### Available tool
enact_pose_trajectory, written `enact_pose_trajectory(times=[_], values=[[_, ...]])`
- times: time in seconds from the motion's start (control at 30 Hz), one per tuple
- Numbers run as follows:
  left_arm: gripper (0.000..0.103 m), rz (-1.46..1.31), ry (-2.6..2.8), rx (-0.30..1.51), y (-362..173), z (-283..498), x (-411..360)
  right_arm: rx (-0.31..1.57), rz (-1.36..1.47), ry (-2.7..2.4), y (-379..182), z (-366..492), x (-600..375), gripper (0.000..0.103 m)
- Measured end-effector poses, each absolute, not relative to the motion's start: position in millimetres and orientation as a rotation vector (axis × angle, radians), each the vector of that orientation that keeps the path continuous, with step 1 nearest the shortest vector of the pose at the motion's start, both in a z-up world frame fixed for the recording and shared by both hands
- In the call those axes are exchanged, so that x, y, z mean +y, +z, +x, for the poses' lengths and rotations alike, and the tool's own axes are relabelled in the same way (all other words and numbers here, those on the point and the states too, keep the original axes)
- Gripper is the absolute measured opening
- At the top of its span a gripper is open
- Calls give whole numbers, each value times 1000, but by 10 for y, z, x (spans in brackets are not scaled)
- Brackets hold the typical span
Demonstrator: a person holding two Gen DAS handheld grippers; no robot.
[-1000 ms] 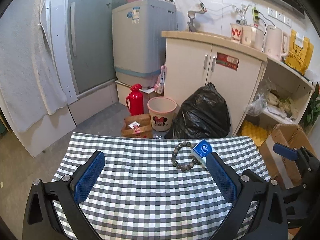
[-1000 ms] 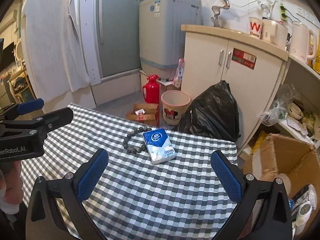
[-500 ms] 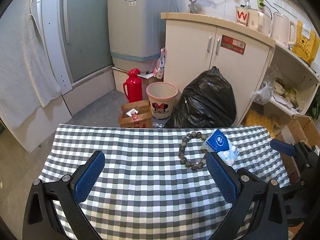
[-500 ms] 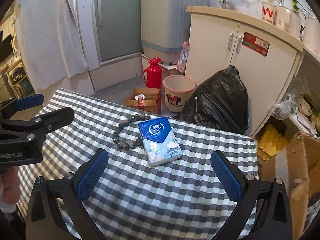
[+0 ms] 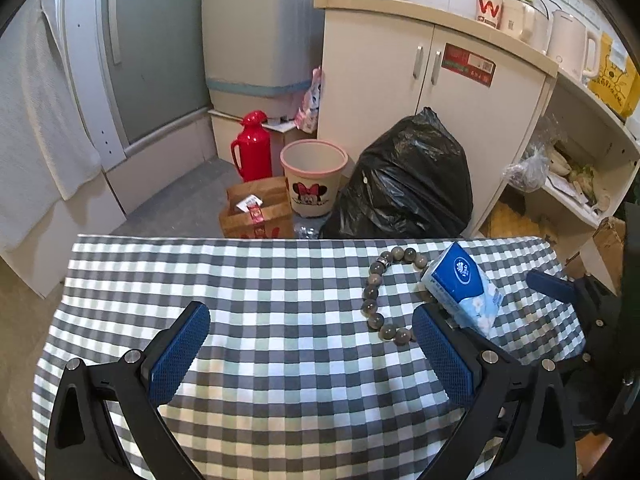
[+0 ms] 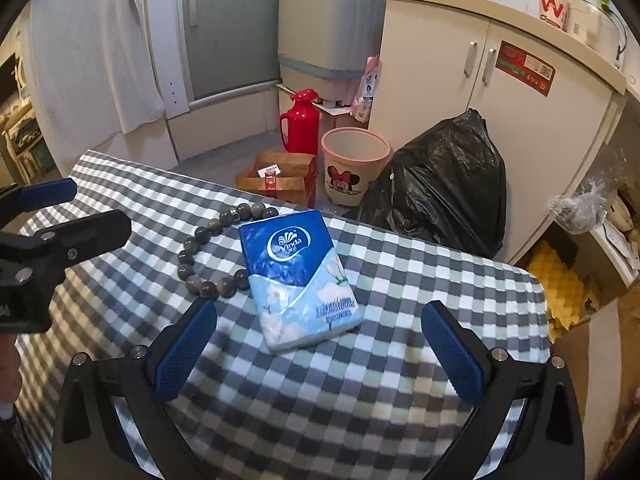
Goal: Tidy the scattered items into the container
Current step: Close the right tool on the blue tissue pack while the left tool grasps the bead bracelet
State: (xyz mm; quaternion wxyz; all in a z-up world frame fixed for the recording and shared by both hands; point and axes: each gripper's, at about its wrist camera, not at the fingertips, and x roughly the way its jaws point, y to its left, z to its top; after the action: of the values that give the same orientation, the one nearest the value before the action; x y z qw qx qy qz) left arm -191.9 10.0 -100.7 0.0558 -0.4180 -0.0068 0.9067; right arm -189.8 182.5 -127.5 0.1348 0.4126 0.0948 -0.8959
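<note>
A blue tissue pack [image 6: 298, 276] lies on the checked tablecloth [image 6: 400, 280], partly over a ring of grey beads [image 6: 208, 256]. My right gripper [image 6: 318, 344] is open, its blue pads either side of the pack's near end, just short of it. In the left wrist view the tissue pack [image 5: 460, 286] and the bead bracelet [image 5: 378, 300] lie to the right, beside the right pad. My left gripper [image 5: 310, 356] hovers open over bare cloth [image 5: 260, 280]. No container on the table is in view.
Beyond the table's far edge, on the floor, stand a pink bin [image 5: 313, 176], a red flask [image 5: 252, 152], a brown paper bag [image 5: 256, 216] and a black rubbish bag [image 5: 408, 184]. A white cabinet [image 5: 432, 92] rises behind them. A cardboard box [image 5: 610, 236] sits at right.
Both grippers have moved forward and lower over the table. The tissue pack and the beads now lie much closer to the right gripper's pads. Both stay open.
</note>
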Motion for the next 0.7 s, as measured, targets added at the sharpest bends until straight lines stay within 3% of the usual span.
enact_pose_trajectory(times=[0.2, 0.3, 0.33, 0.37, 0.7], values=[[103, -1301, 2731, -36, -1103, -2020, 85, 326, 1195, -2612, -1362, -2003, 1762, 95], [103, -1310, 2722, -37, -1133, -2062, 98, 310, 1210, -2598, -1402, -2036, 1759, 73], [103, -1316, 2715, -36, -1145, -2076, 111, 310, 1225, -2591, -1422, -2052, 1759, 60], [103, -1319, 2709, -32, -1154, -2088, 129, 304, 1232, -2583, -1434, -2056, 1767, 56], [103, -1327, 2622, 70, -1241, -2234, 513, 243, 1273, -2627, -1369, -2014, 2028, 53]])
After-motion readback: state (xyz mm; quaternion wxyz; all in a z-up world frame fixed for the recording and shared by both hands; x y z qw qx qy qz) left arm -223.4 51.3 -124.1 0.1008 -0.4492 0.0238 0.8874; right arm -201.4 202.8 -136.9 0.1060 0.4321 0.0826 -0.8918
